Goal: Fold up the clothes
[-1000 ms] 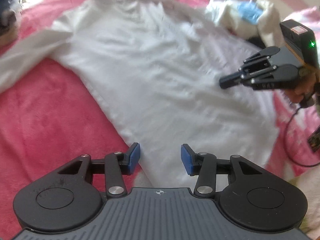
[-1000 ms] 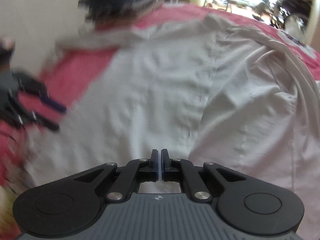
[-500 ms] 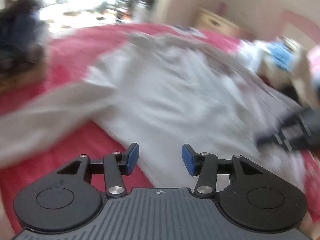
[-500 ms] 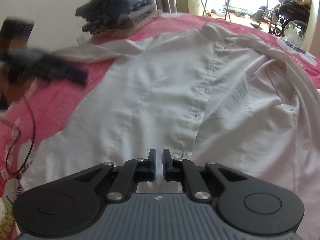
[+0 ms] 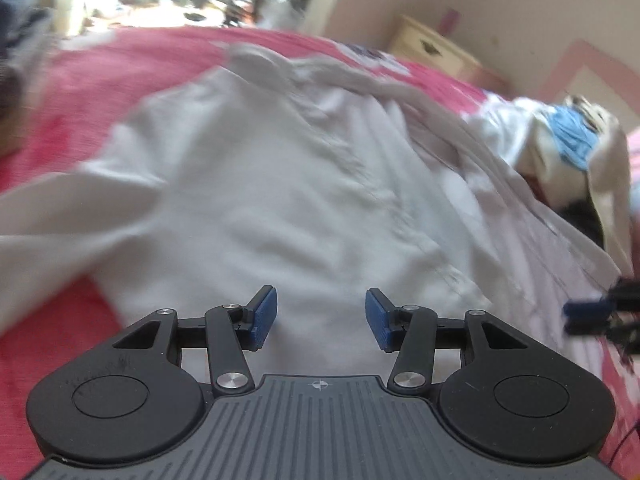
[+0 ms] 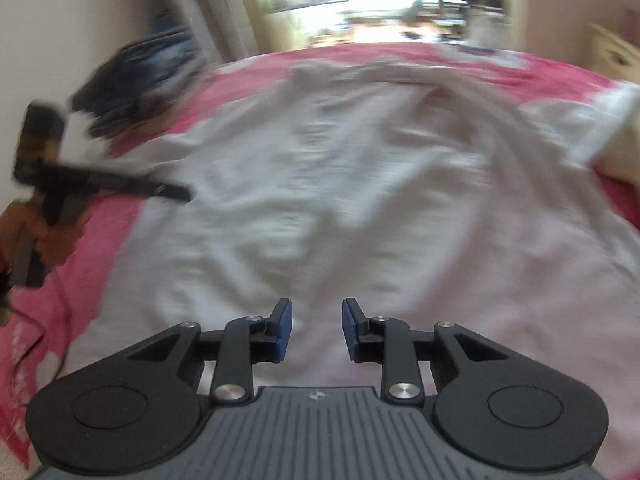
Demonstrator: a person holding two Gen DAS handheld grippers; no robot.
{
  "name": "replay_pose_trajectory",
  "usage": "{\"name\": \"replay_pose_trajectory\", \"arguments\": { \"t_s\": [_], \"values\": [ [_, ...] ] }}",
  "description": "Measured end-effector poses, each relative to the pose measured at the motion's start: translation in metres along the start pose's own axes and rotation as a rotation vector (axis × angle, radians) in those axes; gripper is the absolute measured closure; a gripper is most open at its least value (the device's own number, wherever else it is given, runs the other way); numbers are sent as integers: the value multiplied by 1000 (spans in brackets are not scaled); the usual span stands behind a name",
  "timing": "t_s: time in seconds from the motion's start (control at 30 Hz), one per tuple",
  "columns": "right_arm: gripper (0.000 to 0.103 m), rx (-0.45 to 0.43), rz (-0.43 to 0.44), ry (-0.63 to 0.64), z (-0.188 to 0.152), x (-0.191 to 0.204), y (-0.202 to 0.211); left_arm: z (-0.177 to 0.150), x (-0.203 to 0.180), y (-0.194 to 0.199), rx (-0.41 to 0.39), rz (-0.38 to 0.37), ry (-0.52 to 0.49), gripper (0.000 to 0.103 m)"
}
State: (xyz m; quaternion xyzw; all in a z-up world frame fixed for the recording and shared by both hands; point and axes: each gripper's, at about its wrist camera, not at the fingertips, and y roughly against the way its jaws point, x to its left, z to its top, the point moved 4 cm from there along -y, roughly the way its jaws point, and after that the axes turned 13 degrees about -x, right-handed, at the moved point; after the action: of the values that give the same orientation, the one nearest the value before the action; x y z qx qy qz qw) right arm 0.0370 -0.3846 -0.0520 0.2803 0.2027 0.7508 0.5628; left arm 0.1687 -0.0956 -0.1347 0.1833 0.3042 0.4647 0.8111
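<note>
A white button-up shirt (image 5: 280, 184) lies spread flat on a pink bedspread (image 5: 132, 64), collar at the far end. My left gripper (image 5: 321, 318) hovers open over the shirt's near hem area, nothing between its blue pads. My right gripper (image 6: 316, 330) is open above the lower part of the shirt (image 6: 360, 200), holding nothing. Each gripper shows in the other's view: the left gripper (image 6: 176, 192) at the left over the sleeve side, the right gripper (image 5: 592, 312) at the right edge. Both views are motion-blurred.
A stack of dark folded clothes (image 6: 136, 80) sits at the far left of the bed. A pile of white and blue laundry (image 5: 568, 148) lies at the right. A cream dresser (image 5: 436, 52) stands by the wall. A person's hand (image 6: 36, 228) holds the left gripper.
My right gripper has gone from shut to open. Both grippers have swung toward the shirt's lower edge and now point along it toward the collar.
</note>
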Motion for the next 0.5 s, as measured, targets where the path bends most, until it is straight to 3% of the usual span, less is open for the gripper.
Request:
{"name": "replay_pose_trajectory", "arguments": {
  "t_s": [0.1, 0.27, 0.37, 0.5],
  "values": [
    [71, -28, -183, -56, 1, -41, 33, -4, -13, -7, 6, -40, -13, 54],
    [70, -55, -539, 43, -7, -99, 74, -8, -28, -14, 8, -65, -40, 54],
    [70, -9, -645, 259, -18, -108, 71, -10, -37, -17, 8, -76, -60, 54],
    [72, 66, -668, 469, -35, -114, 42, -15, -48, -13, 5, -84, -102, 53]
  ]
}}
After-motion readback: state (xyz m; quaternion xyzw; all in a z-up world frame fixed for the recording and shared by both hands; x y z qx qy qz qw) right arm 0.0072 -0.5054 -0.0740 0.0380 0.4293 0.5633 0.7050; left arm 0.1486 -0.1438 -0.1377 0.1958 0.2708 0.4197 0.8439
